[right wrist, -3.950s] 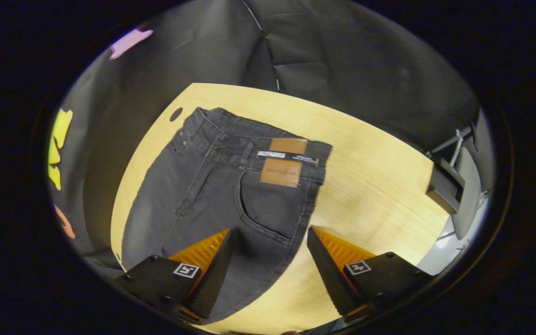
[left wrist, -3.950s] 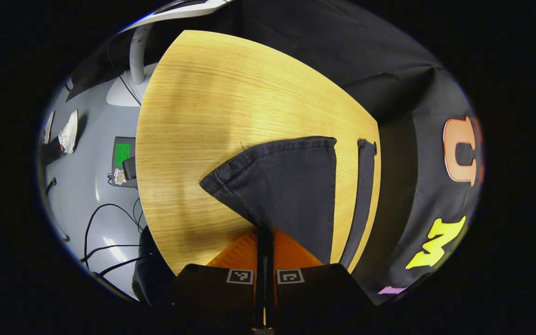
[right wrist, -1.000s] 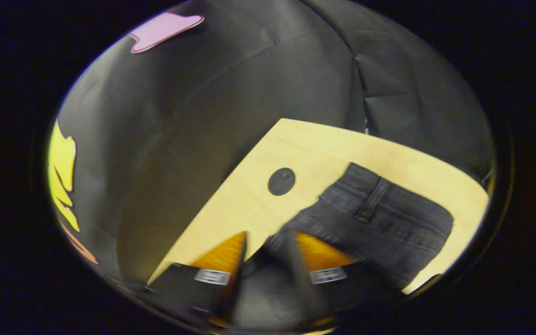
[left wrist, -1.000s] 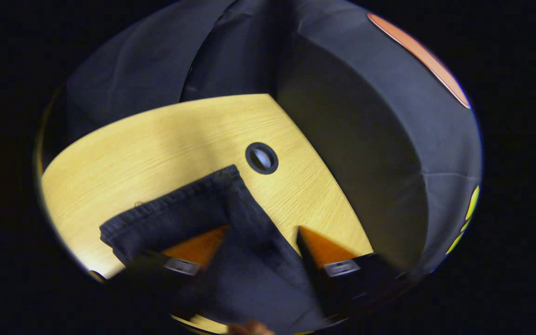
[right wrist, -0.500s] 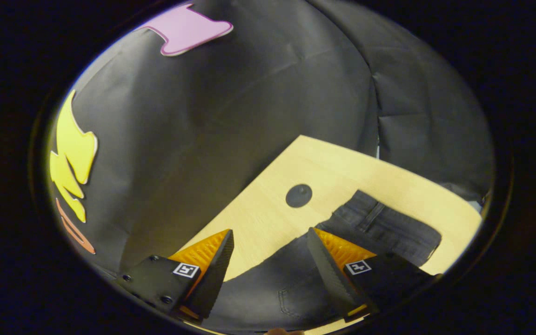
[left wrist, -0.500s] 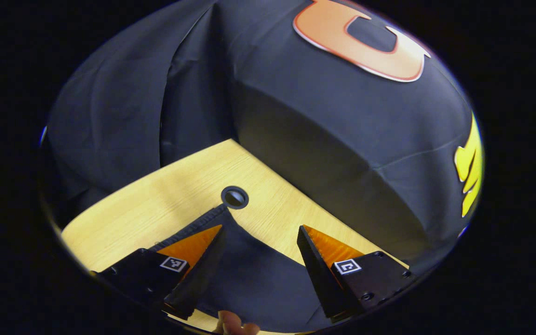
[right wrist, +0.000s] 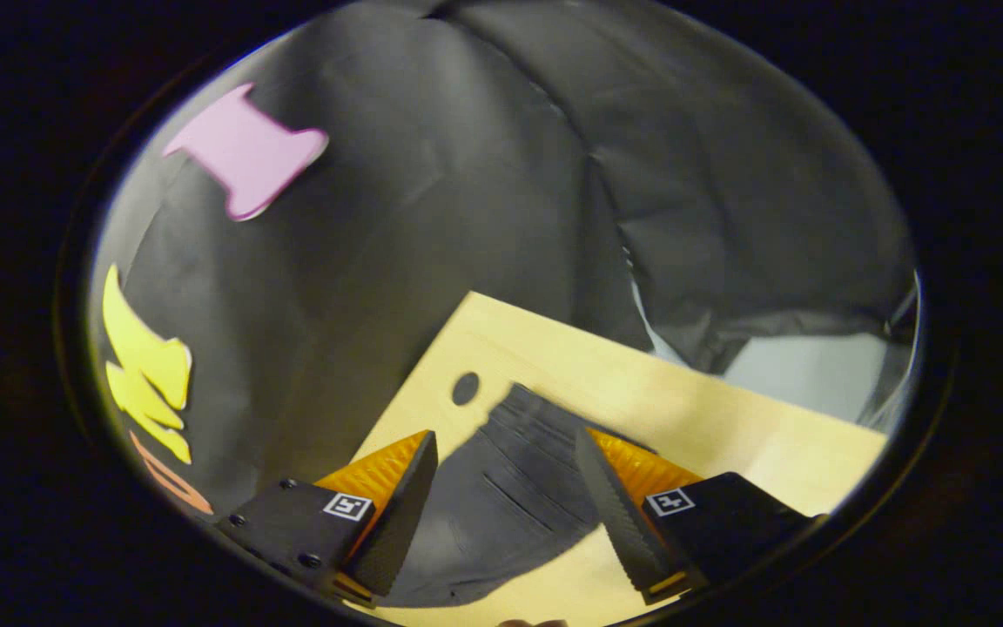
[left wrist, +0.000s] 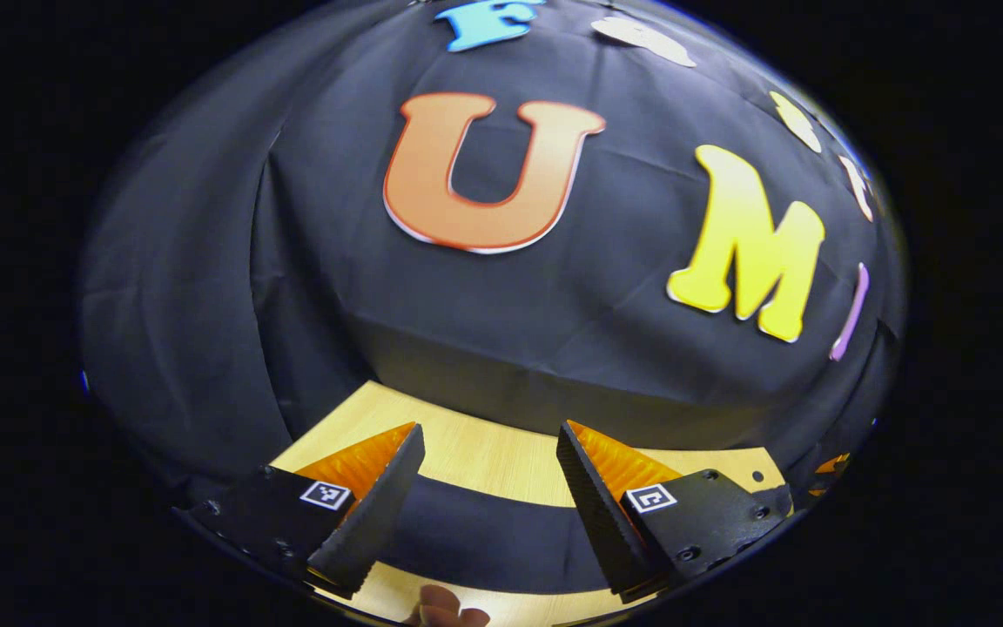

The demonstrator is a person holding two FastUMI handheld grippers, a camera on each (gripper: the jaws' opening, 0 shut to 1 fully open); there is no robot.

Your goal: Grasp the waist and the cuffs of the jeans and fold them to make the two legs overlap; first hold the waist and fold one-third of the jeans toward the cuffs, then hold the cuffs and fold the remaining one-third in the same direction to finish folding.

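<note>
The dark grey jeans point(right wrist: 501, 505) lie flat on the light wooden table point(right wrist: 684, 409), with the waistband end and a belt loop toward the table's far corner. In the left gripper view a strip of the jeans point(left wrist: 484, 540) runs across the table point(left wrist: 484, 453) below the fingers. My left gripper point(left wrist: 484, 514) is open above that strip, with nothing between its fingers. My right gripper point(right wrist: 506, 514) is open too, hovering over the waist part of the jeans without touching it.
A round cable hole point(right wrist: 465, 388) sits in the table near the jeans' corner. The black cloth wall rises close behind the table's far edge. A person's fingertip point(left wrist: 445, 605) shows at the bottom of the left gripper view.
Both grippers have let go of the jeans, opened and lifted. The left one has tilted up toward the wall; the jeans now lie flat on the table.
</note>
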